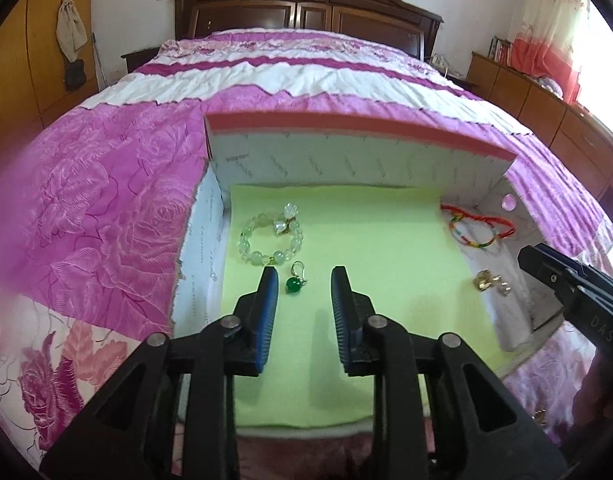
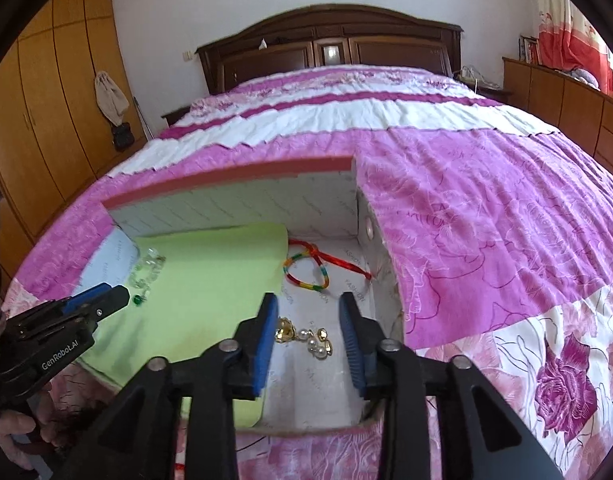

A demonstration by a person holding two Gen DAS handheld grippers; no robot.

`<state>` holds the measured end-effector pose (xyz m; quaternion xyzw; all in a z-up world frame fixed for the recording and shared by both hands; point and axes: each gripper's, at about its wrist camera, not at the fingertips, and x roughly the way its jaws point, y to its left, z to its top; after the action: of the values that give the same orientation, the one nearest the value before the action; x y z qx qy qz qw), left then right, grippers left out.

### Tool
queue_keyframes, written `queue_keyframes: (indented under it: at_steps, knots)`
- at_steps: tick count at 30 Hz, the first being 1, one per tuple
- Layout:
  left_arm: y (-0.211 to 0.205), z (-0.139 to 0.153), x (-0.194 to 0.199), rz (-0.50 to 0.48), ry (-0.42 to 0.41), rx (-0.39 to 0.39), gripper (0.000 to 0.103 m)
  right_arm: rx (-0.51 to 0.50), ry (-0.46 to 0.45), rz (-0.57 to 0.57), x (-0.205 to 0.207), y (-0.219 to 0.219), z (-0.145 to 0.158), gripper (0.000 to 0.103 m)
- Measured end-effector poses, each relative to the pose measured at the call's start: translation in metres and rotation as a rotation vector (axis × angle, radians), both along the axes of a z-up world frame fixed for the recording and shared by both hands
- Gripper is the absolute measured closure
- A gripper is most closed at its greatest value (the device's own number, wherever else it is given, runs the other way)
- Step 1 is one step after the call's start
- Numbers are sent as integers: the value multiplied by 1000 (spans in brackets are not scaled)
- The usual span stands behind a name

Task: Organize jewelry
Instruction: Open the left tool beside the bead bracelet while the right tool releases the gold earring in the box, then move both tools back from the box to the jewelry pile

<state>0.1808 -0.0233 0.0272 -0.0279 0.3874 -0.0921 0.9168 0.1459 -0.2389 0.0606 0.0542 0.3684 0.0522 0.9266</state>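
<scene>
Shallow white box (image 1: 346, 168) with red rim, on a pink floral bedspread (image 1: 106, 208); serves as sorting tray. Light green liner (image 1: 366, 240), centre frame, cushions a pale green bead bracelet (image 1: 271, 236) and, just below it, a green bead earring (image 1: 296, 282), which lies between the spread jaws of the left gripper (image 1: 304, 276), untouched. Lower right on bare cardboard: gold-and-pearl pieces (image 2: 310, 338), between the parted, empty jaws of the right gripper (image 2: 310, 304). Above them, a red and multicolour cord bracelet (image 2: 310, 270).
</scene>
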Motion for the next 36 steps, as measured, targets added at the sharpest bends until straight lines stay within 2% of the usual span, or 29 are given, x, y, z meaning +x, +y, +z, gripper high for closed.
queue_keyframes:
  at_steps: [13, 17, 25, 32, 36]
  knots:
    - [14, 51, -45, -6, -118, -37, 77, 24, -162, 27, -58, 6, 52, 63]
    - [20, 61, -60, -4, -134, -48, 75, 40, -182, 30, -73, 6, 61, 62]
    - [30, 65, -86, -12, -116, -76, 72, 52, -144, 35, -97, 3, 63, 62]
    - [35, 52, -100, -29, -50, -108, 72, 39, -64, 33, -116, -2, 42, 62]
    - [33, 39, -107, -46, -13, -94, 72, 42, -10, 20, -122, -7, 26, 62]
